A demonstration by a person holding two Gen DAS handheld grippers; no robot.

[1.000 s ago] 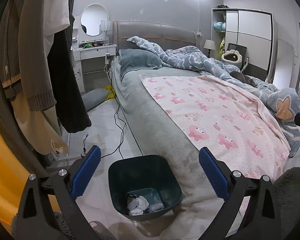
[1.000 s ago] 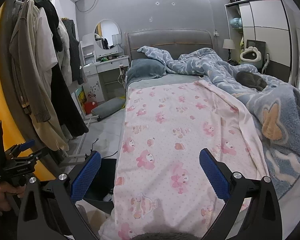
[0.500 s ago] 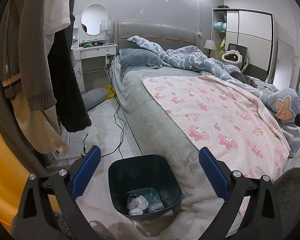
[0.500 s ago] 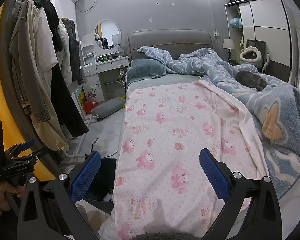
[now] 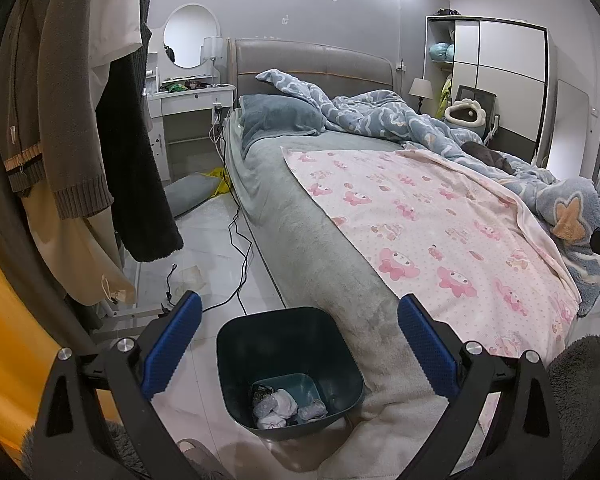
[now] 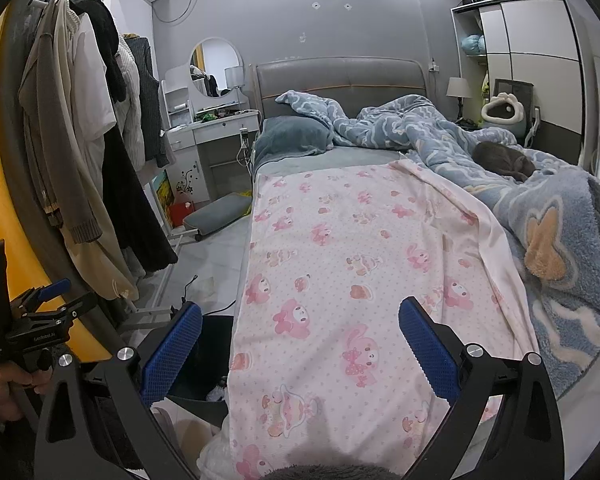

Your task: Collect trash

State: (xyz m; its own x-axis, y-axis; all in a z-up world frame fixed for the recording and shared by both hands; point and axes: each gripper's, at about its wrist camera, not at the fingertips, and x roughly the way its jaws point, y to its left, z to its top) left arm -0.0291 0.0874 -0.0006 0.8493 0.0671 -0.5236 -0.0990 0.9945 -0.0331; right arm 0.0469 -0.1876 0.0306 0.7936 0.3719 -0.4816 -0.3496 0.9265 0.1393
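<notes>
Grey walls close in a bedroom where a wide bed [image 5: 340,216] takes up most of the floor, its grey padded headboard [image 5: 312,60] at twelve o'clock in the left wrist view. Across the mattress lies a pink cartoon-print sheet [image 6: 352,264], and a rumpled blue duvet [image 6: 420,128] is heaped toward two o'clock, with a dark grey animal [image 6: 504,160] curled on it. At nine to ten o'clock coats and jumpers hang from a clothes rack [image 6: 80,152], and behind it stands a white dressing table [image 5: 192,100] under a round mirror [image 5: 190,36]; a white wardrobe [image 5: 500,80] fills the corner at two o'clock. Black cables [image 5: 240,248] trail over the pale tile floor beside the bed. Down at six o'clock in the left wrist view, a dark teal bin [image 5: 288,364] stands on the floor hard against the bed's side, with crumpled white trash [image 5: 284,406] lying on its bottom. The left gripper [image 5: 298,344] hangs above that bin with its blue-padded jaws spread wide and nothing between them, the bin's mouth framed in the gap and the trash just below the midpoint. The right gripper [image 6: 300,348] is likewise spread wide and empty, held over the pink sheet, with the bin only partly visible at seven o'clock behind its left finger.
</notes>
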